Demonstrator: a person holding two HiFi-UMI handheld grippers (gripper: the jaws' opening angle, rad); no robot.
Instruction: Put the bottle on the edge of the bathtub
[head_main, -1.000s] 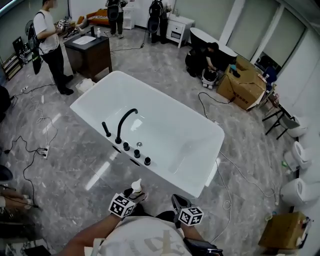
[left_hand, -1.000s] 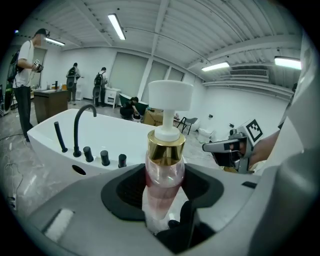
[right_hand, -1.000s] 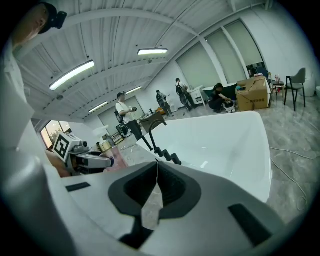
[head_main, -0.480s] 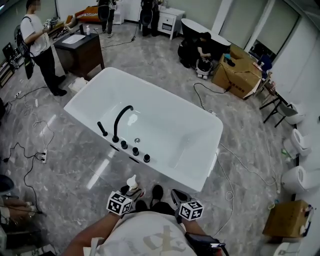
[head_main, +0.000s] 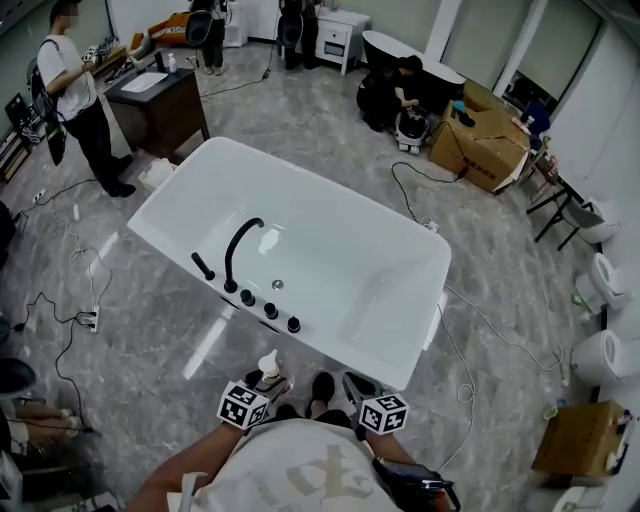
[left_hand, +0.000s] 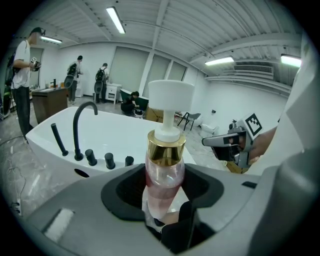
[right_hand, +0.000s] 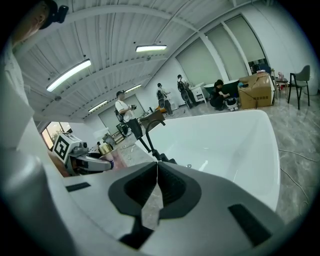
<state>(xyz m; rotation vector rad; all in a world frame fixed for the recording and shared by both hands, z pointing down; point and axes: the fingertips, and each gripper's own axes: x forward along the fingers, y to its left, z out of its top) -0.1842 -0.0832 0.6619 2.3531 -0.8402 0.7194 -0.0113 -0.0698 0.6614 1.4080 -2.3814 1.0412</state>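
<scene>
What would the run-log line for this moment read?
left gripper: shut on bottle, upright | right gripper: shut, empty | bathtub: ahead, bottle not yet on its edge

Tub rim (head_main: 345, 348) open — faucet (head_main: 240, 250), knobs (head_main: 270, 310) leftward

Quantities present: one bottle (head_main: 268, 366), two grippers (head_main: 270, 384) (head_main: 353, 386), one white bathtub (head_main: 350, 240), one faucet (head_main: 240, 246), three knobs (head_main: 270, 310), two cardboard boxes (head_main: 480, 142) (head_main: 578, 440).
</scene>
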